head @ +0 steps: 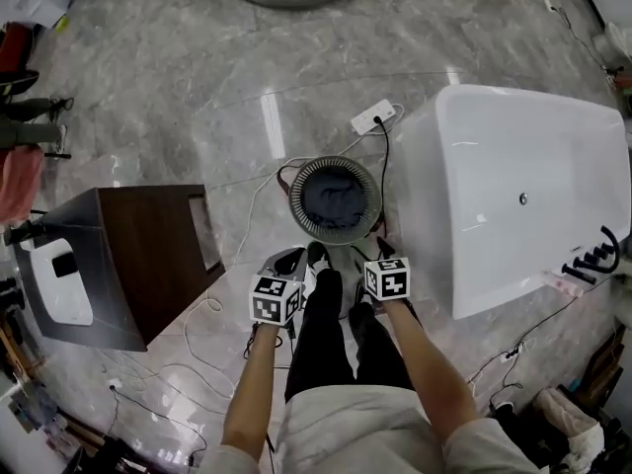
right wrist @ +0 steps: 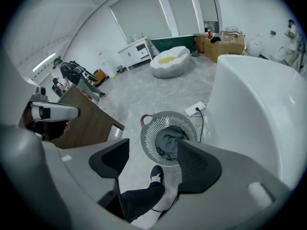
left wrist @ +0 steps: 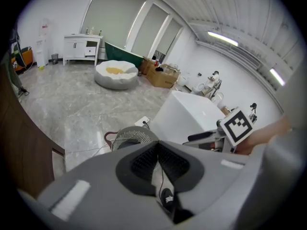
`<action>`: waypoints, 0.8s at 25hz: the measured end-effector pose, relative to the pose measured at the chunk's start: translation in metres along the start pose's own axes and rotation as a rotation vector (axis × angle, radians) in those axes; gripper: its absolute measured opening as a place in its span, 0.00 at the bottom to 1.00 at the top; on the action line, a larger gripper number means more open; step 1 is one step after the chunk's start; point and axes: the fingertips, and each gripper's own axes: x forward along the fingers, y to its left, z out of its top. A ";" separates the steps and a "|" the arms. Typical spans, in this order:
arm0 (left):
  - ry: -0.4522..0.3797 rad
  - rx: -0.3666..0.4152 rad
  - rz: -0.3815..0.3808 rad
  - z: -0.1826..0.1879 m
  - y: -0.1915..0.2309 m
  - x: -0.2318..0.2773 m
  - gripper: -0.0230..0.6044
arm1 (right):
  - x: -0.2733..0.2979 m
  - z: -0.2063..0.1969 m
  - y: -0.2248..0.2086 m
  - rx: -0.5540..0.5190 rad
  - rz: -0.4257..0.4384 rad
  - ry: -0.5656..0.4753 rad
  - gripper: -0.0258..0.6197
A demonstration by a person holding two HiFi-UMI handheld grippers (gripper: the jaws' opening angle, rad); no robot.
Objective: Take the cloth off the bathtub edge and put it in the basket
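The round grey slatted basket (head: 299, 188) stands on the marble floor just left of the white bathtub (head: 523, 166). A dark cloth (head: 333, 203) lies crumpled inside it. In the head view both grippers hover side by side just short of the basket, above the person's legs. My left gripper (head: 286, 262) is shut, its pads meeting at the tips (left wrist: 158, 143) with nothing between them. My right gripper (right wrist: 152, 162) is open and empty. Between its jaws show the basket (right wrist: 148, 143) and the cloth (right wrist: 170, 139) below.
A dark wooden cabinet (head: 148, 255) stands to the left of the basket. A white power strip (head: 373, 118) and cables (head: 212, 314) lie on the floor around it. The person's shoe (right wrist: 155, 174) is close to the basket. A round white cushion (left wrist: 115, 73) lies farther off.
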 end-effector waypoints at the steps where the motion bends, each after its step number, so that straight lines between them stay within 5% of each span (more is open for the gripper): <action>1: -0.009 0.006 0.001 0.003 -0.011 -0.007 0.13 | -0.016 0.002 0.003 -0.003 0.009 -0.020 0.52; 10: -0.110 -0.076 0.049 -0.006 -0.087 -0.071 0.13 | -0.128 -0.014 0.029 0.071 0.110 -0.123 0.51; 20: -0.174 -0.031 0.050 -0.031 -0.172 -0.099 0.13 | -0.225 -0.052 0.022 0.059 0.208 -0.219 0.51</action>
